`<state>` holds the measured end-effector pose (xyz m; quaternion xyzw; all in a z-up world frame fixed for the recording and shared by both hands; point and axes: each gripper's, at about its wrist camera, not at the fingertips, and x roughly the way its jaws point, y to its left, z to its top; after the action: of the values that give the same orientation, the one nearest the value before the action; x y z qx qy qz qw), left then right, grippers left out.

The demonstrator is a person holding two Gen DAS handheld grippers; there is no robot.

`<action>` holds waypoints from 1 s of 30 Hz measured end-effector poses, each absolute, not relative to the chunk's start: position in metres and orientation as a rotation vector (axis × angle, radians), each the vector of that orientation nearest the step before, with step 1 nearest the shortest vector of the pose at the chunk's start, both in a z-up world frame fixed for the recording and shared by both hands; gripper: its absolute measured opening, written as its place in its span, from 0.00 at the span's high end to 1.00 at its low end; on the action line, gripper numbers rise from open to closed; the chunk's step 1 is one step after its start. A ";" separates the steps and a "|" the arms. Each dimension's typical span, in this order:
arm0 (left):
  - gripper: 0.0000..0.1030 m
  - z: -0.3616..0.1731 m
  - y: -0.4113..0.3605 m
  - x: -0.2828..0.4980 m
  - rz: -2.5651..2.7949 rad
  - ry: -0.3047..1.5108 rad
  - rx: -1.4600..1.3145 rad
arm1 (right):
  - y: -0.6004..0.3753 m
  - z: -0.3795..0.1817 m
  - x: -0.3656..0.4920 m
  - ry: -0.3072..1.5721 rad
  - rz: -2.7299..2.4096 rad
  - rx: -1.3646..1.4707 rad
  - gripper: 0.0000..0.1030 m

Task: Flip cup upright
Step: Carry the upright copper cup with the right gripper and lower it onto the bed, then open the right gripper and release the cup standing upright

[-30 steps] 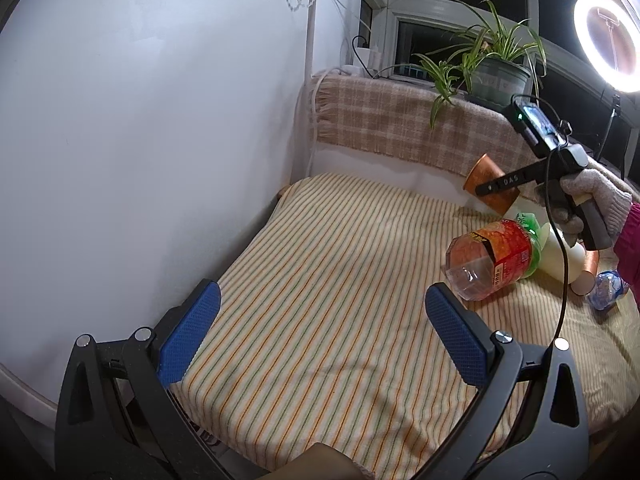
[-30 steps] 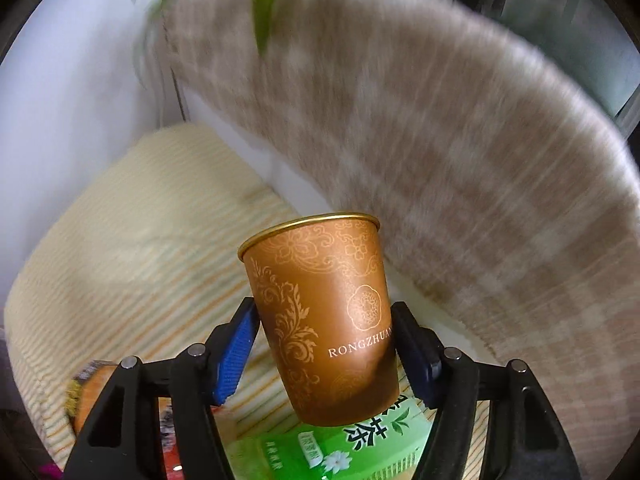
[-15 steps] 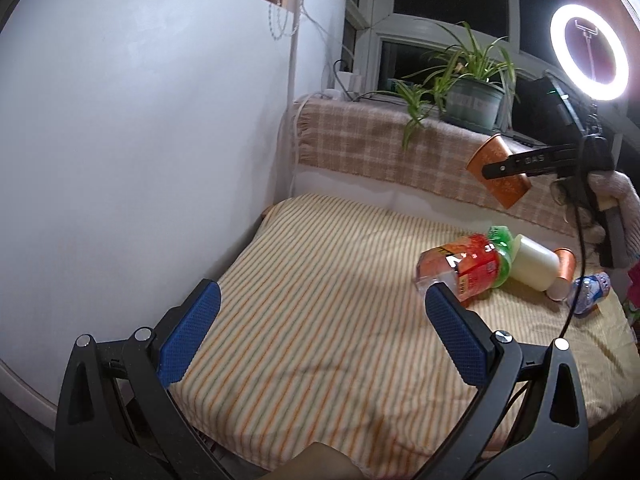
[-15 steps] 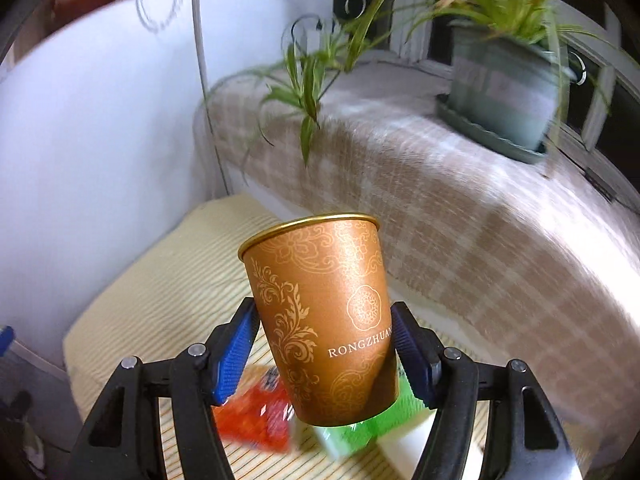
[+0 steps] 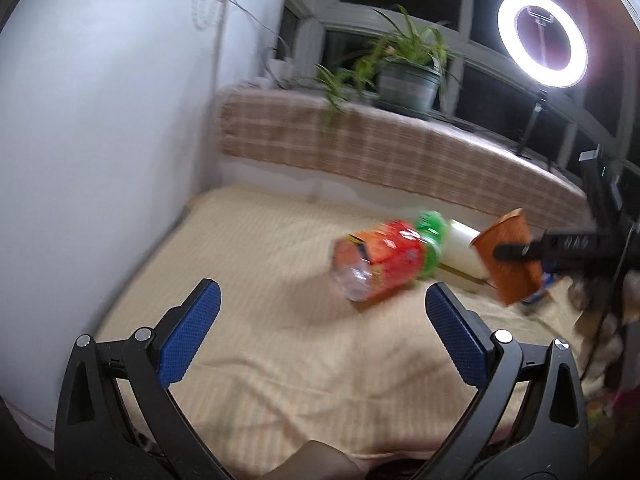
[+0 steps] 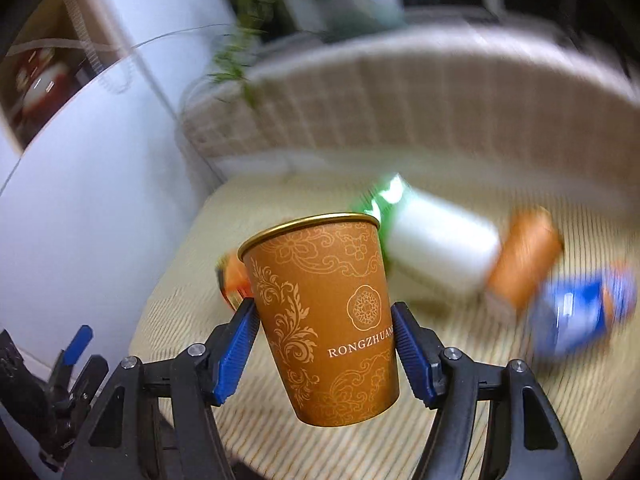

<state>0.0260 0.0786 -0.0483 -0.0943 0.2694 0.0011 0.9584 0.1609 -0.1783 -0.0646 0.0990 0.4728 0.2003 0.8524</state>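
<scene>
Two hand-held grippers are in view. The right hand-held gripper is clamped on the cup, its blue pads pressing the lower half of the orange wall from either side. The cup is off the surface, mouth up and leaning slightly, its gold rim toward the top of the right wrist view.

From the left wrist view the same cup hangs above the right edge of the striped cushion, tilted with its mouth up and to the left, pinched by the right hand-held gripper, which reaches in roughly level from the right. The hand behind it is blurred at the frame edge.

The left hand-held gripper is spread wide with nothing between its pads, held over the near edge of the cushion and pointing toward its far right corner.

A clear bottle with a red label lies on its side right of the cushion's middle, touching a green and white container behind it. Another orange cup and a blue packet lie near the right edge, both blurred. A potted plant stands on the checked ledge beyond the far edge, a lit ring light to its right.
</scene>
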 end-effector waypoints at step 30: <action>0.01 -0.096 -0.003 0.103 -0.416 0.937 -0.511 | -0.266 -0.104 0.071 0.924 0.310 0.373 0.13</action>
<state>0.1032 -0.0029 -0.0963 -0.2419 0.4434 -0.1970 0.8403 0.0710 -0.2657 -0.1043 0.1784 0.4413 0.1482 0.8669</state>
